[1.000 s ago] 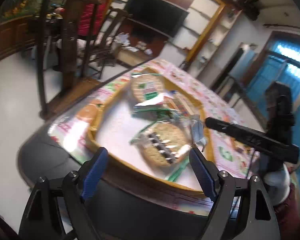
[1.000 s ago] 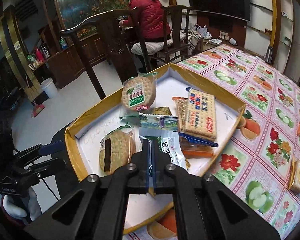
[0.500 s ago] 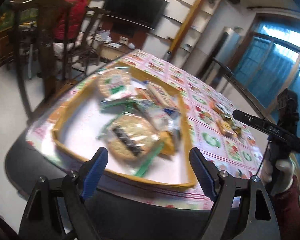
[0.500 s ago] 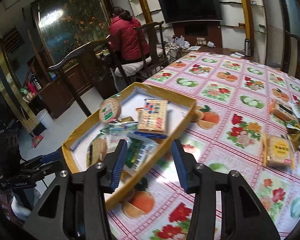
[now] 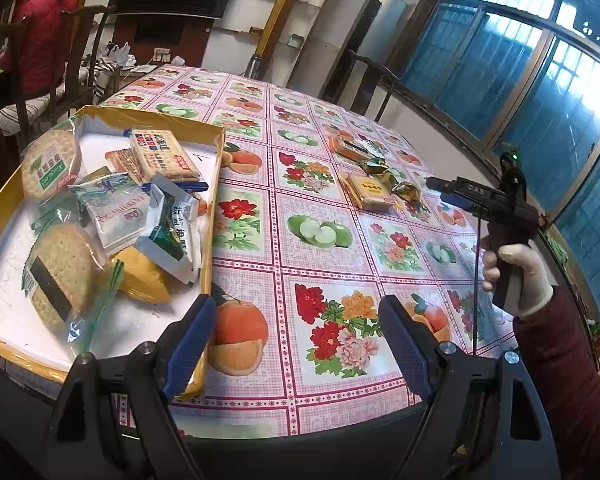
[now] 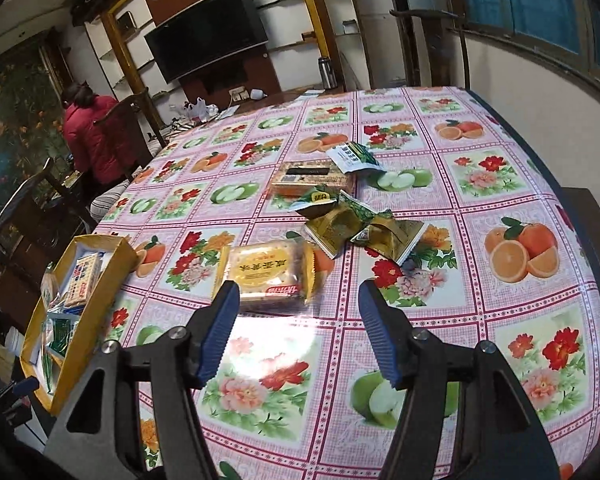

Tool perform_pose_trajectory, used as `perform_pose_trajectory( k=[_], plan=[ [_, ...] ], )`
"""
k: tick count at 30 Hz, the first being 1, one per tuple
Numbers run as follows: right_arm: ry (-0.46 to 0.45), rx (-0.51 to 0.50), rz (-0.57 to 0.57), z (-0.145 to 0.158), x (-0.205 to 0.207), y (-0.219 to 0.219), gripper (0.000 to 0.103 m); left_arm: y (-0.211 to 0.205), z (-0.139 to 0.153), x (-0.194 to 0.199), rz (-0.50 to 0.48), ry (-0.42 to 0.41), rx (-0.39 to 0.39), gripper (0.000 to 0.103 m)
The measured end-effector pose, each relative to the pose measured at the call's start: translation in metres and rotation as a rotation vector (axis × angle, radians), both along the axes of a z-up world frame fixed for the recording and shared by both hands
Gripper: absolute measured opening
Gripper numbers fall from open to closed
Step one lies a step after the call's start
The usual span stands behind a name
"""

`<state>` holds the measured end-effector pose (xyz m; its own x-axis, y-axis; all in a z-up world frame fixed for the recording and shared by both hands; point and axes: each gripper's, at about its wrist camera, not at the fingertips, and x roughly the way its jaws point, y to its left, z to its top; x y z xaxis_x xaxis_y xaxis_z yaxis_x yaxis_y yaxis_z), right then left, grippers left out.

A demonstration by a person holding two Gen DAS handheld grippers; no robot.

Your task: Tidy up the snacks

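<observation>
At nine o'clock lies my yellow-rimmed box (image 6: 112,264), crowded with wrapped biscuits and crackers. My left gripper (image 5: 292,344) stands wide open and empty over the cloth (image 5: 320,248), the box at its ten. My right gripper (image 6: 296,320) is opening, nothing between its fingers; an orange cake pack (image 6: 268,272) lies just past them at eleven, gold packets (image 6: 360,228) at one.

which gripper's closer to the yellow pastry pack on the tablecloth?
Right. The right gripper hovers just short of the yellow pastry pack, jaws opening, empty. The left gripper is back by the box.
</observation>
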<state>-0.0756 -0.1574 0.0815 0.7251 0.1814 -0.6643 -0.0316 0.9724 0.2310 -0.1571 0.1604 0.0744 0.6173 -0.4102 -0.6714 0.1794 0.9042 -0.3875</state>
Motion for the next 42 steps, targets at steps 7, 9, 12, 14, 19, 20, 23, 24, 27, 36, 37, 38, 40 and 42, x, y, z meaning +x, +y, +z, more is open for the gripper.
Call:
perform_pose_trajectory(
  k=[7, 9, 12, 14, 19, 20, 23, 24, 27, 36, 37, 38, 40, 42],
  plan=[
    [0.015, -0.061, -0.054, -0.014, 0.074, -0.016, 0.063, -0.003, 0.005, -0.002, 0.015, -0.002, 0.014, 0.083],
    [0.055, -0.074, -0.043, -0.022, 0.102, -0.014, 0.063, -0.001, 0.008, -0.001, 0.031, -0.006, 0.022, 0.083],
    [0.109, -0.09, -0.045, -0.036, 0.133, -0.008, 0.062, 0.003, 0.012, -0.003, 0.044, -0.012, 0.029, 0.083],
    [0.121, -0.083, -0.026, -0.044, 0.141, -0.002, 0.059, 0.006, 0.013, -0.003, 0.055, -0.015, 0.037, 0.083],
    [0.142, -0.126, 0.036, -0.048, 0.131, 0.015, 0.046, 0.004, 0.011, 0.003, 0.044, -0.008, 0.035, 0.083],
    [0.149, -0.118, 0.056, -0.048, 0.126, 0.018, 0.044, 0.0, 0.01, 0.005, 0.034, -0.006, 0.037, 0.083],
    [0.175, -0.082, 0.13, -0.049, 0.102, 0.024, 0.043, -0.009, 0.01, 0.009, 0.003, -0.007, 0.04, 0.083],
    [0.187, -0.07, 0.158, -0.049, 0.092, 0.026, 0.043, -0.013, 0.01, 0.01, -0.005, -0.008, 0.046, 0.083],
    [0.212, -0.081, 0.211, -0.049, 0.063, 0.03, 0.043, -0.024, 0.011, 0.016, -0.032, -0.014, 0.051, 0.083],
    [0.086, 0.003, 0.11, -0.044, 0.027, 0.014, 0.074, -0.055, 0.001, 0.073, -0.056, 0.075, -0.031, 0.083],
    [0.096, -0.001, 0.115, -0.049, 0.029, 0.017, 0.074, -0.061, 0.001, 0.079, -0.058, 0.073, -0.022, 0.083],
    [0.106, -0.004, 0.114, -0.053, 0.03, 0.021, 0.074, -0.066, 0.001, 0.085, -0.058, 0.071, -0.012, 0.083],
    [0.117, -0.006, 0.1, -0.062, 0.033, 0.026, 0.075, -0.076, 0.001, 0.098, -0.059, 0.073, -0.003, 0.083],
    [0.105, 0.008, 0.091, -0.064, 0.035, 0.025, 0.071, -0.086, 0.004, 0.113, -0.077, 0.062, -0.003, 0.083]
  ],
)
